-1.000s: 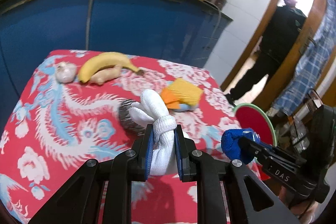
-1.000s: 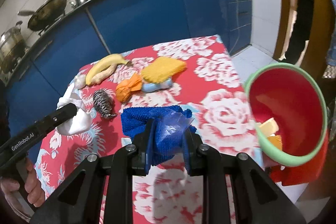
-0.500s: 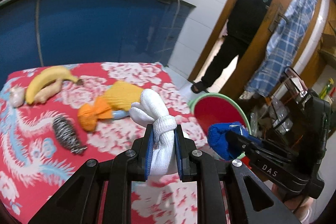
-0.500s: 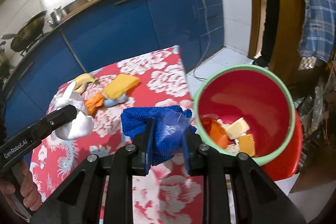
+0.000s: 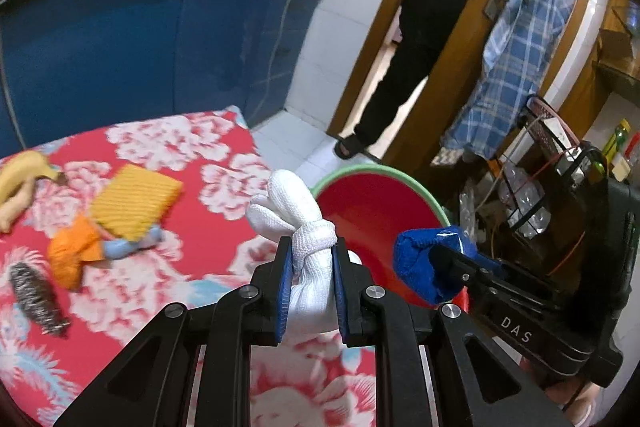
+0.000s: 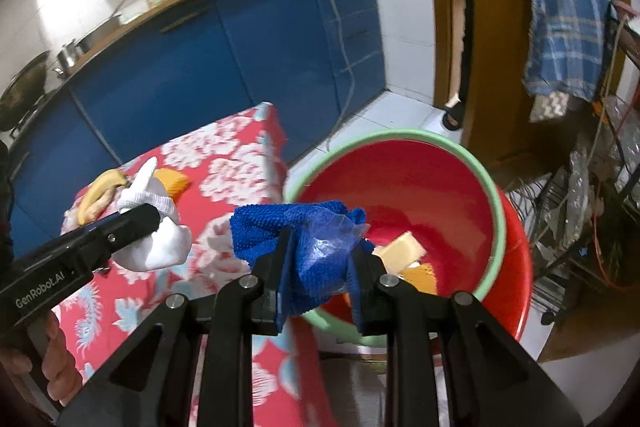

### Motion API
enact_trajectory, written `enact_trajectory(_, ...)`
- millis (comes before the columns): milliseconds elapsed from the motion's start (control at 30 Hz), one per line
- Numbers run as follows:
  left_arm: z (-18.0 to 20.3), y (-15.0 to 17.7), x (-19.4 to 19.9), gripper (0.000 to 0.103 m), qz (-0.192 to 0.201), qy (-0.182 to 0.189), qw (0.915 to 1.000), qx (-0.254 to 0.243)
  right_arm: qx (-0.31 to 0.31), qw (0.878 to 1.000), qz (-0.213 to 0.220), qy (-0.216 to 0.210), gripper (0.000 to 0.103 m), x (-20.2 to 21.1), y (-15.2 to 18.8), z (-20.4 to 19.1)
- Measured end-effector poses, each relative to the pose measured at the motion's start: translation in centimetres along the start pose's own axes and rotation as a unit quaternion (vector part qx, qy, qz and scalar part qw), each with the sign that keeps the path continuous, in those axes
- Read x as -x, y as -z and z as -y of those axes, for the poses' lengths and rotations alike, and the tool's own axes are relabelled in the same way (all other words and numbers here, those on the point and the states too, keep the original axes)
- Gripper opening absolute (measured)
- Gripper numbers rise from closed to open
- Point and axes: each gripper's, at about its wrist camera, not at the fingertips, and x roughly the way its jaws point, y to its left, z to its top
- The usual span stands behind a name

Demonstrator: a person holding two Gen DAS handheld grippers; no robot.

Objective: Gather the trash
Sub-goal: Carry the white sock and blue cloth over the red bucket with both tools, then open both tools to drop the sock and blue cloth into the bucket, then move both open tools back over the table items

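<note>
My left gripper [image 5: 308, 259] is shut on a knotted white cloth [image 5: 298, 215], held above the table's right edge; it also shows in the right wrist view [image 6: 154, 227]. My right gripper [image 6: 320, 259] is shut on a blue knitted cloth with clear plastic [image 6: 308, 231], held at the near rim of the red bin with a green rim [image 6: 420, 187]. The blue cloth [image 5: 428, 263] and the bin [image 5: 372, 195] also show in the left wrist view. Some yellow and orange scraps [image 6: 404, 251] lie inside the bin.
On the red flowered table [image 5: 160, 155] lie a yellow sponge [image 5: 134, 199], an orange piece [image 5: 74, 251], a steel scourer [image 5: 36, 295] and a banana [image 5: 24, 167]. Blue cabinets [image 5: 140, 39] stand behind. A person [image 5: 424, 27] stands in the doorway. A cluttered wire rack [image 6: 592, 207] stands at right.
Both grippers have swung right from over the table toward the bin, still holding their cloths. The bin now fills more of both views.
</note>
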Motion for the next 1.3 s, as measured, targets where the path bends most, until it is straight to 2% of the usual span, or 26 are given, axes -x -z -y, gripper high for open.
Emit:
enact_trajectory(267,3.3,-0.3,-4.5,0.019,-0.026,0.000,0.9991,-0.035,-0.032,0.999,-0.012,0.020,0.027,-1.9,-0.1,4.4)
enact_trajectory(433,4.2,-0.4,-7.0,0.019,-0.044,0.001,0.9982,-0.040,-0.050,0.998,-0.020,0.029,0.027,-3.4,-0.3,6.4)
enact_trajectory(700,5.0,-0.3,-9.5,0.021,-0.066,0.003,0.9965,-0.052,-0.077,0.996,-0.030,0.040,0.034,-5.1,-0.4,8.5)
enact_trajectory(733,4.9,-0.3,-9.6,0.022,-0.067,0.004,0.9964,-0.052,-0.079,0.996,-0.031,0.042,0.036,-5.3,-0.4,8.7)
enact_trajectory(800,4.9,-0.5,-9.9,0.031,-0.069,0.003,0.9963,-0.051,-0.086,0.995,-0.028,0.039,0.049,-5.3,-0.5,8.9)
enact_trajectory(900,5.0,-0.5,-9.8,0.046,-0.066,0.001,0.9964,-0.053,-0.091,0.995,-0.022,0.042,0.052,-5.2,-0.6,9.1)
enact_trajectory(1300,3.6,-0.8,-7.5,0.048,-0.054,0.001,0.9980,-0.032,-0.105,0.994,-0.008,0.028,0.055,-3.5,-0.5,8.5)
